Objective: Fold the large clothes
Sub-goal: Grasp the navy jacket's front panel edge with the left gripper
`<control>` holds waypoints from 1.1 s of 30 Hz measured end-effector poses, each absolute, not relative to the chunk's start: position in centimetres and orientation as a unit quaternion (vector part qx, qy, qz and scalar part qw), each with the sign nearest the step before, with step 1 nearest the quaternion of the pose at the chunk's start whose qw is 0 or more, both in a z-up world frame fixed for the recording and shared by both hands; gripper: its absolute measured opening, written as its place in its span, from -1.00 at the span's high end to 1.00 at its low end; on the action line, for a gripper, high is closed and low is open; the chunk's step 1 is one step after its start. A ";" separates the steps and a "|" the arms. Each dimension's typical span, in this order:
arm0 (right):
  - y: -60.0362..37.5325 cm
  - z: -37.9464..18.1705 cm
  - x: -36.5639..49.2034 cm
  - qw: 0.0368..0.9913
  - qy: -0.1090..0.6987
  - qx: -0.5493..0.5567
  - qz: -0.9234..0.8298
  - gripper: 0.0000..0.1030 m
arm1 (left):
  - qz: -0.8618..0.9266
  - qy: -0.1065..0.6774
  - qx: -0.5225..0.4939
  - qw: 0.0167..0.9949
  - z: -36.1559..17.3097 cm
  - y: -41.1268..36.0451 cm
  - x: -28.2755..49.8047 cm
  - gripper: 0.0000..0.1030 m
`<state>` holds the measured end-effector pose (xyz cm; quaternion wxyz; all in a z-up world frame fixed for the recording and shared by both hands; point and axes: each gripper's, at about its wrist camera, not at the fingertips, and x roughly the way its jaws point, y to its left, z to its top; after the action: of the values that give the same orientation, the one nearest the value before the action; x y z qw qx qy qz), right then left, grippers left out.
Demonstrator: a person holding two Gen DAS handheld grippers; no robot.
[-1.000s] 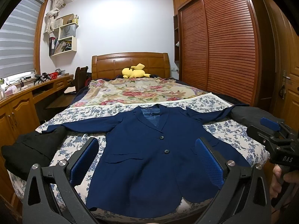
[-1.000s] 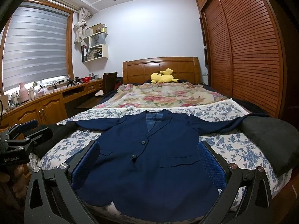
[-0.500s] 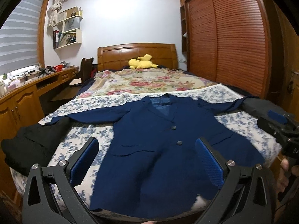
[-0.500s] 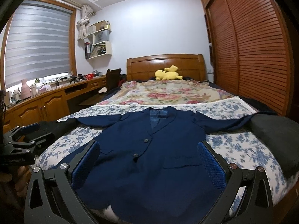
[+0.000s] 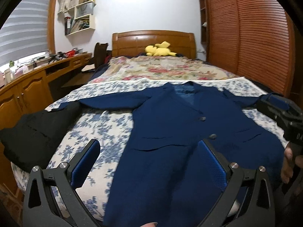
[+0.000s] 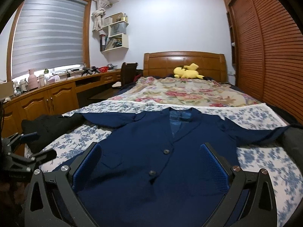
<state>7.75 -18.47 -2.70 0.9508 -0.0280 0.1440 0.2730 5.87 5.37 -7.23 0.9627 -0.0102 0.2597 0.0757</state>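
Observation:
A navy blue suit jacket (image 5: 180, 132) (image 6: 151, 147) lies flat and buttoned on the blue-flowered sheet (image 5: 98, 128), sleeves spread to both sides, collar toward the headboard. My left gripper (image 5: 149, 160) hangs open above the jacket's lower left hem, nothing between its blue pads. My right gripper (image 6: 151, 162) is open over the jacket's lower front, near the lower button. In the left wrist view the right gripper (image 5: 280, 113) shows at the right edge, held by a hand. The left gripper (image 6: 24, 151) appears at the left edge of the right wrist view.
A black garment (image 5: 37, 128) lies at the bed's left corner, another dark one (image 6: 291, 141) at the right. A floral quilt (image 6: 180, 92) and a yellow plush toy (image 6: 187, 71) lie farther up the bed. A wooden desk (image 6: 56, 94) runs along the left, a louvered wardrobe (image 5: 255, 37) along the right.
Both grippers have moved forward and lower toward the jacket, which now looms larger. The left wrist view has shifted left. Both stay open.

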 end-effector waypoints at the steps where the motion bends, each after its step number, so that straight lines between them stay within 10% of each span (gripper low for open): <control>1: -18.1 -2.9 8.3 0.950 0.143 -0.029 0.277 -1.00 | 0.079 0.263 -0.010 0.962 -7.5 5.7 6.0 -1.00; 33: -15.3 -8.4 20.0 0.901 0.232 -0.084 0.356 -1.00 | 0.081 0.357 -0.054 0.929 -11.9 21.1 21.4 -1.00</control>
<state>20.02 -15.35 -8.37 0.9014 -0.0843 0.2317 0.3559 21.40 21.13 -11.86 0.9290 -0.0541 0.3572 0.0805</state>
